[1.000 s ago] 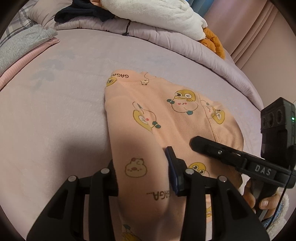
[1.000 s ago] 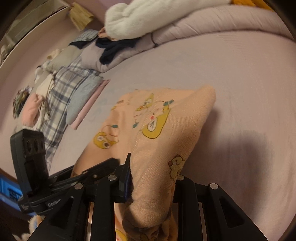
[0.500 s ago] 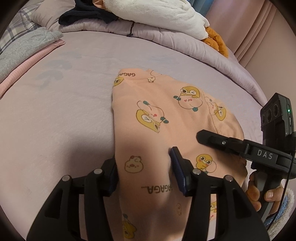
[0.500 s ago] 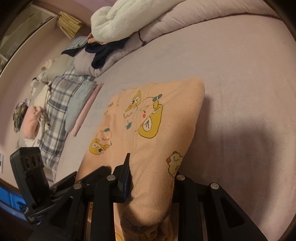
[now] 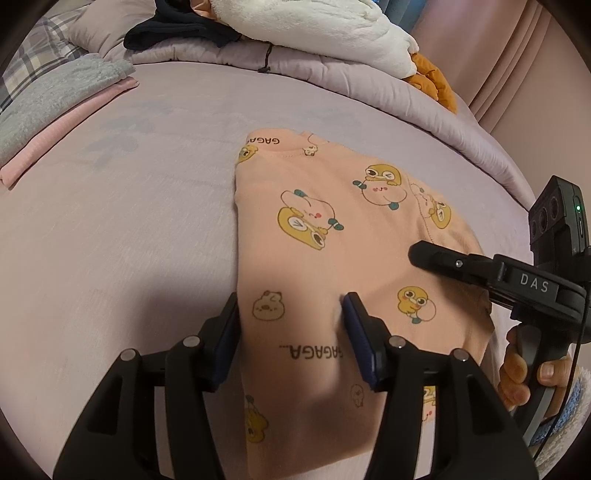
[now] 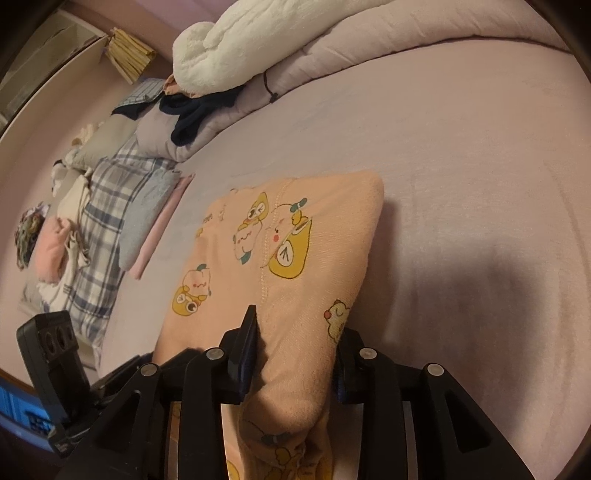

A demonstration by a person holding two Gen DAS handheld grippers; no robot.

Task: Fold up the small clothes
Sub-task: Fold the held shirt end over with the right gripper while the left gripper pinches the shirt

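A peach garment point(image 5: 332, 236) with yellow duck prints lies folded on the lilac bed sheet point(image 5: 110, 240). My left gripper point(image 5: 291, 325) straddles its near left edge. Its jaws are opening: the left pad stands just outside the edge, the right pad rests on top, and the cloth lies flat between them. My right gripper point(image 6: 299, 332) has a thick fold of the same garment point(image 6: 295, 236) between its fingers, both pads touching it while the jaws open. Its black finger point(image 5: 443, 258) reaches over the garment's right side, held by a hand point(image 5: 517, 373).
A rolled lilac duvet point(image 5: 332, 74) with a white fleece blanket point(image 5: 314, 22) and dark clothing point(image 5: 177, 29) lines the far side. Folded grey and pink cloths point(image 5: 55, 110) lie at the left. A plaid pillow point(image 6: 103, 229) and heaped laundry sit by the wall.
Both grippers' jaws have widened. The cloth between the left pads has dropped and flattened on the sheet. The fold in the right gripper has spread wider.
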